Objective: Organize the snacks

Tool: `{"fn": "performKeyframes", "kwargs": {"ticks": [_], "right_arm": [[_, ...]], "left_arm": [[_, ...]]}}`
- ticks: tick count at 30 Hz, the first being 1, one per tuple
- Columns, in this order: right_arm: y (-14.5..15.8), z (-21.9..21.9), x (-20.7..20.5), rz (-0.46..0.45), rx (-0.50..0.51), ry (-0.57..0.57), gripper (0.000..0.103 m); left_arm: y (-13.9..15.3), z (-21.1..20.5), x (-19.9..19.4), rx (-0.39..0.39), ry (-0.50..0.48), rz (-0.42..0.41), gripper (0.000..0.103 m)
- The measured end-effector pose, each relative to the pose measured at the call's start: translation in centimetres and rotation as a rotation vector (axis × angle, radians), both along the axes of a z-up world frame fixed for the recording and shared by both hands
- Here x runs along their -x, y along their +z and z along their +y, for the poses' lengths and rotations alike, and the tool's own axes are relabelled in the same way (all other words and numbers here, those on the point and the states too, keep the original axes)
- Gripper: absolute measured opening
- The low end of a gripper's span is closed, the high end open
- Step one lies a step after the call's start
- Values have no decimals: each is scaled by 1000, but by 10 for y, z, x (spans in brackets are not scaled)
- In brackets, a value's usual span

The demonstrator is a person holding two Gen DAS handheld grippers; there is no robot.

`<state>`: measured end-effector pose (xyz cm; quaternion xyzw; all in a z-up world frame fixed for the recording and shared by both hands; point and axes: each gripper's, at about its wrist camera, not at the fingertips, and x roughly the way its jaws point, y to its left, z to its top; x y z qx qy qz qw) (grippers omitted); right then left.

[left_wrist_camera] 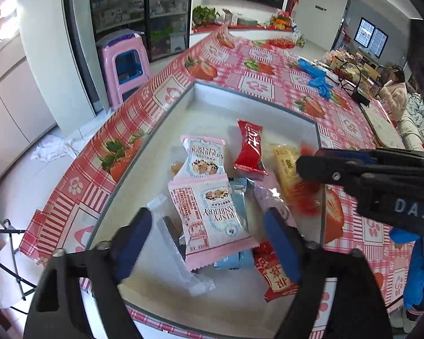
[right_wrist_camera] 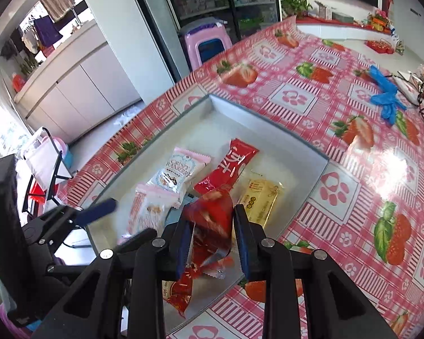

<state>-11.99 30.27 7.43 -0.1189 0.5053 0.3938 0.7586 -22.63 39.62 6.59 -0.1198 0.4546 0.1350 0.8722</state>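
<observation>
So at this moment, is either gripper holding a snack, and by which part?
Left gripper: nothing held, open over the tray. Right gripper: a red packet sits between its fingers, mid-body; whether they grip it cannot be told.

snack packets (left_wrist_camera: 212,212) in tray (left_wrist_camera: 268,104), on table (left_wrist_camera: 268,65)

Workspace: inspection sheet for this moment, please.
Surface: table under strawberry-print cloth.
Job's things: white tray holding wrapped snacks: two pink packets, red packet, yellow packet, others partly hidden.
Clutter: blue gloves, wire basket.
Grippers: left gripper open above the pink packets; right gripper with a blurred red wrapper between its fingers, grip unclear.
Cables: nothing seen.
Surroundings: pink stool, glass cabinet, seated person at far end.
</observation>
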Motion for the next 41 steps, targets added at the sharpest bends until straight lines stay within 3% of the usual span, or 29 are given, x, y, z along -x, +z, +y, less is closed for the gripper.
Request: {"fn": "performKeyframes", "kwargs": {"ticks": [1, 2, 3, 8, 10, 16, 22, 27, 36, 41], "right_arm": [[0, 1, 0, 2, 8, -1, 58], [0, -1, 0, -1, 11, -3, 86], [1, -3, 0, -13, 12, -8, 96], [10, -10, 1, -50, 42, -18, 96], [9, -14, 2, -49, 55, -22, 103], [5, -19, 6, -48, 85, -30, 103], [4, -20, 12, -50, 91, -11, 103], [2, -20, 15, -61, 107, 1, 103], [-4, -19, 18, -50, 121, 6, 103], [-4, -16, 17, -47, 124, 6, 103]], "left_arm": [[0, -2, 0, -9, -6, -8, 86], [0, -2, 0, -19, -4, -4, 86], [-1, -1, -2, -28, 2, 5, 87], [-13, -5, -9, -78, 31, 93, 91], [-15, -5, -8, -82, 41, 96, 91], [-14, -9, -4, -123, 56, 99, 91], [-15, -9, -2, -96, 60, 113, 91], [-18, -11, -3, -123, 59, 133, 91], [-19, -10, 1, -125, 75, 135, 91], [-8, -16, 7, -170, 40, 69, 91]]}}
